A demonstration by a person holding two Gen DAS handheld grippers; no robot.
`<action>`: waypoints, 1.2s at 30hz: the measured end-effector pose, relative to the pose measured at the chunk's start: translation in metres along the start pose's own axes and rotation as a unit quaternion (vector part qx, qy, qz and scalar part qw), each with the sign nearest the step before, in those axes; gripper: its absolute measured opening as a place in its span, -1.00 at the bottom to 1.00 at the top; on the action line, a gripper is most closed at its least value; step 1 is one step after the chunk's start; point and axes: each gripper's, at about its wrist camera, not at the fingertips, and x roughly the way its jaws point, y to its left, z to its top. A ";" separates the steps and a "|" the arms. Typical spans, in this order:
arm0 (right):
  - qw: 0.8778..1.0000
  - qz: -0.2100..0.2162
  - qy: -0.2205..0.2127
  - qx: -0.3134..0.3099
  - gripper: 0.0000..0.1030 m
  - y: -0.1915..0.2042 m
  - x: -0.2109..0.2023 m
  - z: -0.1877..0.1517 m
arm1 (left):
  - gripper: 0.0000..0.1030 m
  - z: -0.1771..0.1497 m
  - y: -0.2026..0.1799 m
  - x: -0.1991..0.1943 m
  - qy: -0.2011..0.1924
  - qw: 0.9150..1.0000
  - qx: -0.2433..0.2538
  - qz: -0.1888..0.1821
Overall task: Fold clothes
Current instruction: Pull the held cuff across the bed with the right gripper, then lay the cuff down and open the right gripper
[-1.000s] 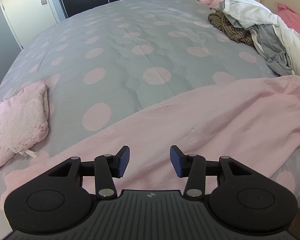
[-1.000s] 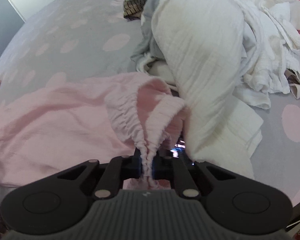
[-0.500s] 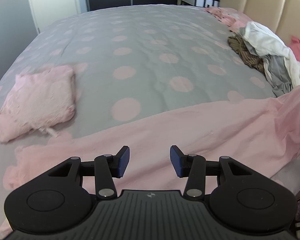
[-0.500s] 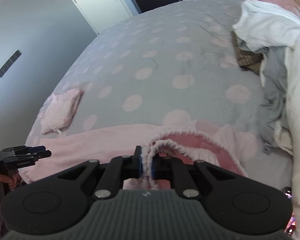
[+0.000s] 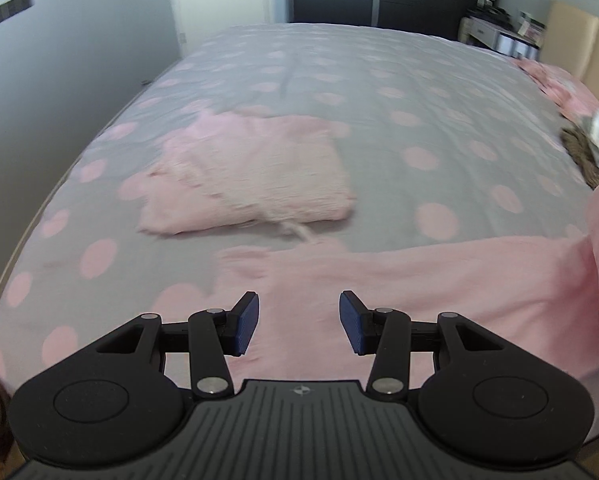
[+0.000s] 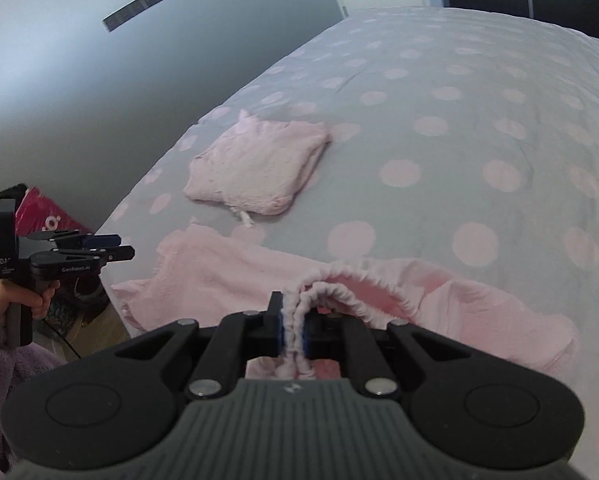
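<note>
Right gripper [image 6: 292, 330]: carried the pink garment's [image 6: 227, 276] waistband from the laundry pile toward the folded pink item [image 6: 259, 168]. Left gripper [image 5: 299, 323]: swung toward that item too.

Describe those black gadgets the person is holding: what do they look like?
Each tool is matte black plastic. The left tool has two hinged fingers with blue ribbed pads, silver rivets, round side discs and a grooved grey top plate. The right tool matches. From the right camera, the left one shows white lettering, a pistol handle, a thin black cable and a fuzzy lilac sleeve.

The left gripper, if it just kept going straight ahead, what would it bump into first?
Most likely the spread pink garment lying on the bed: the open left gripper points across it. Beyond lies the folded pink piece. Depth is hard to judge here.
</note>
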 end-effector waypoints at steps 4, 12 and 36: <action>0.997 0.034 0.027 -0.057 -0.81 0.057 0.045 0.036 | -0.18 -0.013 0.045 0.004 0.001 0.998 -0.057 0.005; 0.980 0.077 0.105 -0.147 -0.81 0.158 0.155 0.071 | -0.28 -0.032 0.087 0.014 0.002 0.995 -0.104 0.004; 0.959 0.013 0.130 -0.251 -0.09 0.202 0.225 0.059 | -0.22 -0.033 0.056 -0.007 -0.028 0.997 -0.052 -0.050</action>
